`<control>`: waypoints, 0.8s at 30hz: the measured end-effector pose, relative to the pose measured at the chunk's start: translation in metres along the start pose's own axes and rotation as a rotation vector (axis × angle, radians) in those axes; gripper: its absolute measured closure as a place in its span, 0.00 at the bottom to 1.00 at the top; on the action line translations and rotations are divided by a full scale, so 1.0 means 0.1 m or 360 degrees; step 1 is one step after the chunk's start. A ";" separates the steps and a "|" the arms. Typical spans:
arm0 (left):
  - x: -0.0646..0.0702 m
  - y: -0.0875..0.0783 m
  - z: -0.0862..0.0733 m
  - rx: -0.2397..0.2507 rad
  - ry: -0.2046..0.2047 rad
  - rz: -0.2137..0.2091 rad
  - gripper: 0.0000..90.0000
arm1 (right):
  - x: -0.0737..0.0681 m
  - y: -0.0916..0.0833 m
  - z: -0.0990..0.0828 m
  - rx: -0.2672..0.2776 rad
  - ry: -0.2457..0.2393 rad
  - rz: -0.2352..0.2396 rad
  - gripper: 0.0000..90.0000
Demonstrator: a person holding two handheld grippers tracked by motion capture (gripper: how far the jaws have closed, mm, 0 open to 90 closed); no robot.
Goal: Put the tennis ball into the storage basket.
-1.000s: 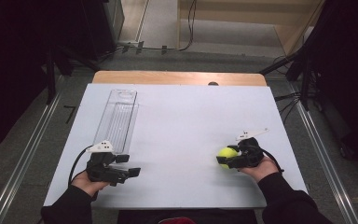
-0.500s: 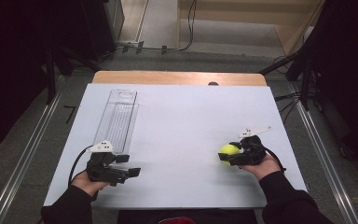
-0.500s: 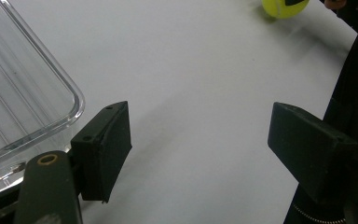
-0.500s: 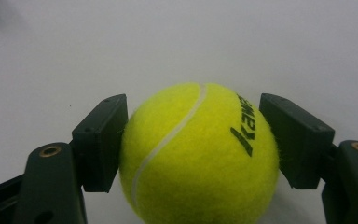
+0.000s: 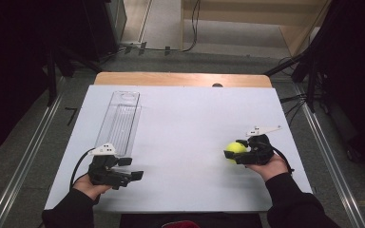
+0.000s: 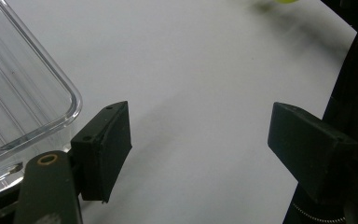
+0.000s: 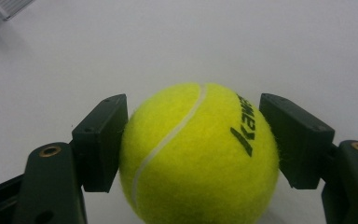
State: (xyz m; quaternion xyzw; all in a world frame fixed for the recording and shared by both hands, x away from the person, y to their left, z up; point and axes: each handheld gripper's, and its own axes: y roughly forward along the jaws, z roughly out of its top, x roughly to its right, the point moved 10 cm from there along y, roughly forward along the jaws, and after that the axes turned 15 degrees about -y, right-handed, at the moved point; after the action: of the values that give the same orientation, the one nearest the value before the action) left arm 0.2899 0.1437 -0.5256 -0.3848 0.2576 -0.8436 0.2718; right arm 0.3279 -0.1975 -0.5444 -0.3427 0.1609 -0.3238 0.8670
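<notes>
Gripping a fuzzy yellow-green tennis ball (image 7: 199,151) between its two black, blocky fingers (image 7: 101,142), the right gripper (image 5: 236,154) sits at the lower right of the high view, low over the smooth white surface (image 5: 185,123). In the right gripper view the ball's felt nap, a curved white seam and dark printed lettering are plain, and both fingers press against its sides. In the high view the ball (image 5: 237,150) lies at the gripper's tip, towards the centre of the frame. The person's right hand (image 5: 266,161) wraps the gripper's body from behind, a dark sleeve trailing to the bottom edge.

The left gripper (image 5: 132,175) lies at the lower left of the high view, held in the left hand (image 5: 91,185), its fingers (image 6: 103,149) spread wide apart with nothing between them. Just beside it, a long clear plastic rectangular tray (image 5: 120,118) with a ribbed floor and rounded corners stretches towards the upper left of the frame.
</notes>
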 end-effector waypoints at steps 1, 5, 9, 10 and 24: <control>0.00 0.00 0.00 -0.0004 0.0006 -0.0002 0.25 | 0.00 0.01 0.00 -0.0005 0.0000 -0.0008 0.28; 0.00 0.00 0.00 -0.0002 0.0003 -0.0003 0.25 | 0.00 0.00 0.03 0.0008 -0.0002 -0.0005 0.28; 0.00 0.00 0.00 -0.0003 0.0004 -0.0003 0.25 | -0.01 0.00 0.07 0.0023 -0.0003 -0.0002 0.28; 0.00 0.00 0.00 -0.0004 0.0006 -0.0004 0.25 | -0.02 0.01 0.08 0.0027 -0.0004 0.0003 0.28; 0.00 0.00 0.00 -0.0002 0.0002 -0.0005 0.25 | -0.13 0.06 0.22 0.0044 -0.0061 0.0042 0.28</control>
State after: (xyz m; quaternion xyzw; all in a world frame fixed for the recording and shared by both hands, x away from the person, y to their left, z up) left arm 0.2902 0.1436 -0.5258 -0.3848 0.2578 -0.8441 0.2700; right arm 0.3324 -0.1741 -0.5321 -0.3347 0.1441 -0.3080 0.8788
